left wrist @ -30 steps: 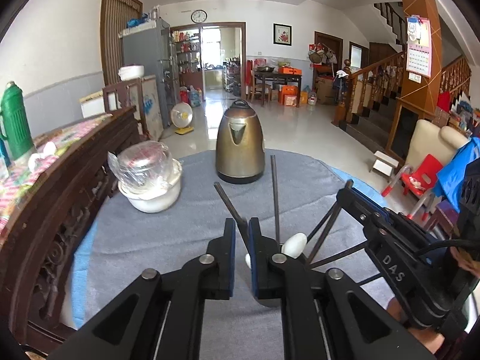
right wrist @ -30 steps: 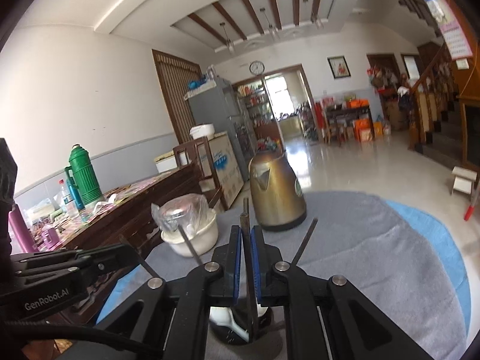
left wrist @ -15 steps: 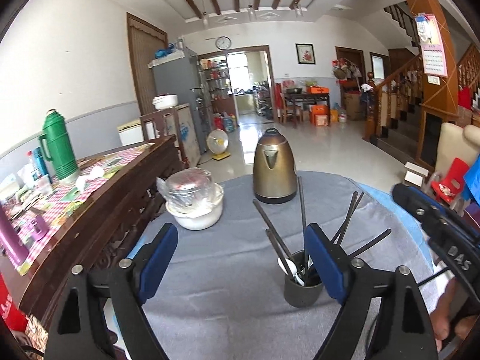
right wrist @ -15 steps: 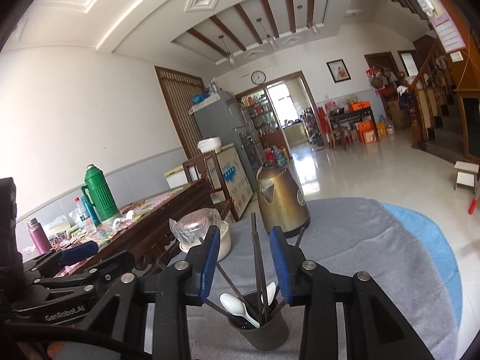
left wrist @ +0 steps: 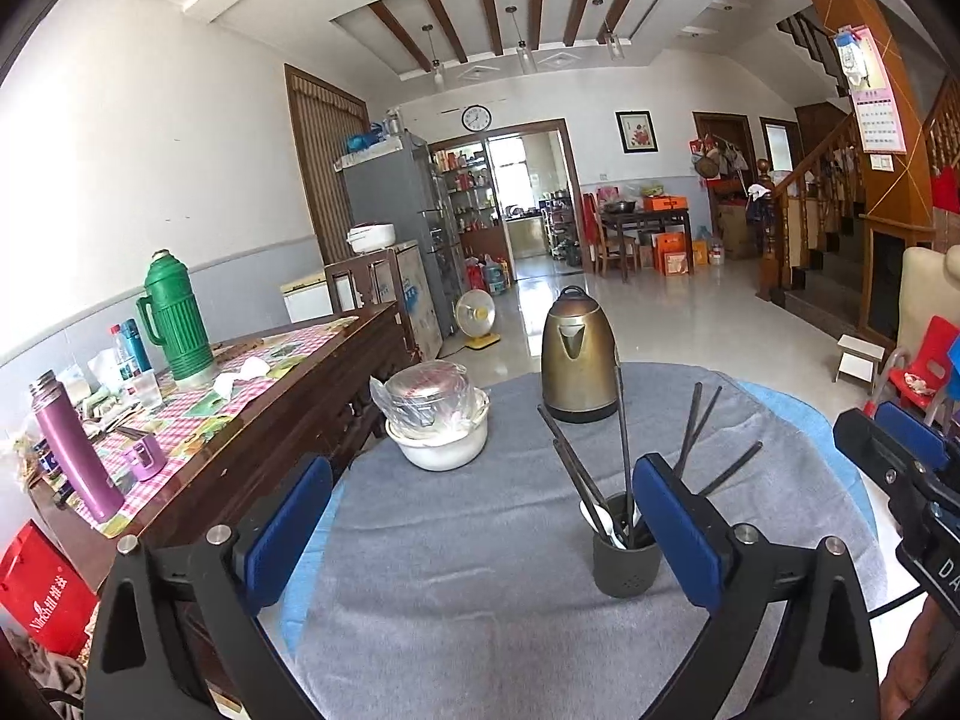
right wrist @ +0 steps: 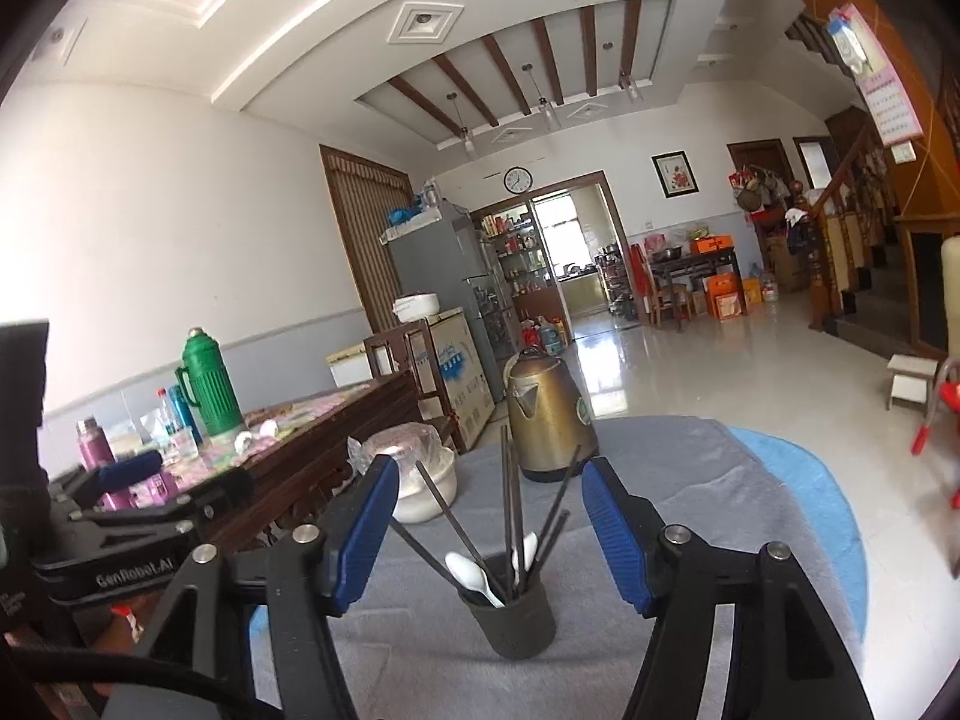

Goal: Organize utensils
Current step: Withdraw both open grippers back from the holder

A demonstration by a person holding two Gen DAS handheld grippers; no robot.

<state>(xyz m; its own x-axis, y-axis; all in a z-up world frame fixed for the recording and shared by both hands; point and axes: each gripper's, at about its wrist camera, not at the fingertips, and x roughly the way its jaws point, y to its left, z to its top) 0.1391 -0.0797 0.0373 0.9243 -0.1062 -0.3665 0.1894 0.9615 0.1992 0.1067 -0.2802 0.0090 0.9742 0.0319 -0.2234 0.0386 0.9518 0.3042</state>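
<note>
Both grippers wide open, nothing in either one.

The dark holder cup [right wrist: 517, 618] stands on the grey tablecloth [left wrist: 480, 540] between the right gripper [right wrist: 489, 528] fingers, chopsticks [right wrist: 509, 492] and white spoons [right wrist: 471, 576] inside; it's beside the left gripper [left wrist: 480, 528] right finger.

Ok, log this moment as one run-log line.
left gripper: open, empty | right gripper: open, empty | chopsticks, white spoons: in utensil holder | kettle: behind
</note>
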